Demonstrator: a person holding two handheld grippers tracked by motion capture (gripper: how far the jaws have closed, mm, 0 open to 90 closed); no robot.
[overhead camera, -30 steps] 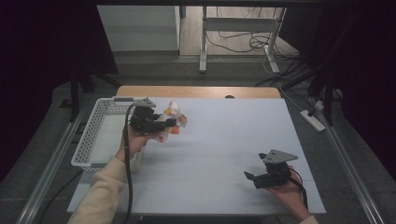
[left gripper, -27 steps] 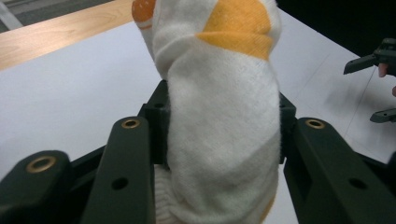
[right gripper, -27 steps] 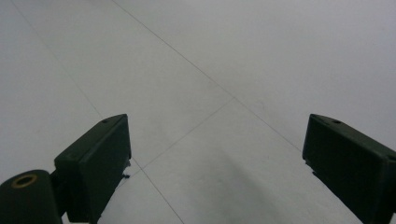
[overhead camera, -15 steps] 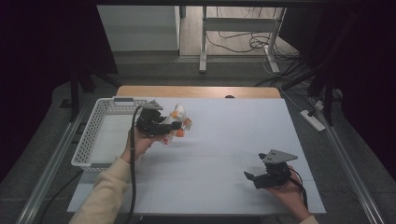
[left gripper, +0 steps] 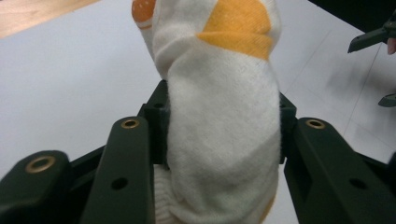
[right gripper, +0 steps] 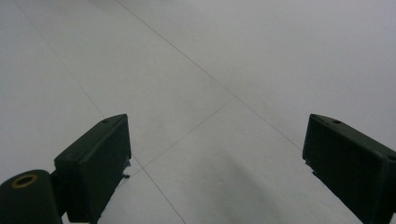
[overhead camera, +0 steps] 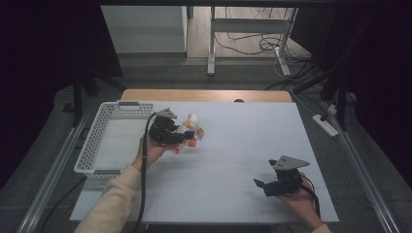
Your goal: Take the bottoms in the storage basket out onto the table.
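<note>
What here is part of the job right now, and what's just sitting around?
In play:
left claw, shut on the white-and-orange sock
white basket, beside it on the table

Idle:
right claw, open, holding nothing
power strip and cables on the floor

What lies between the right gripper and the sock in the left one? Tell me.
Nothing: in the high view, bare white table runs from the right gripper to the sock, which the left gripper clamps.
</note>
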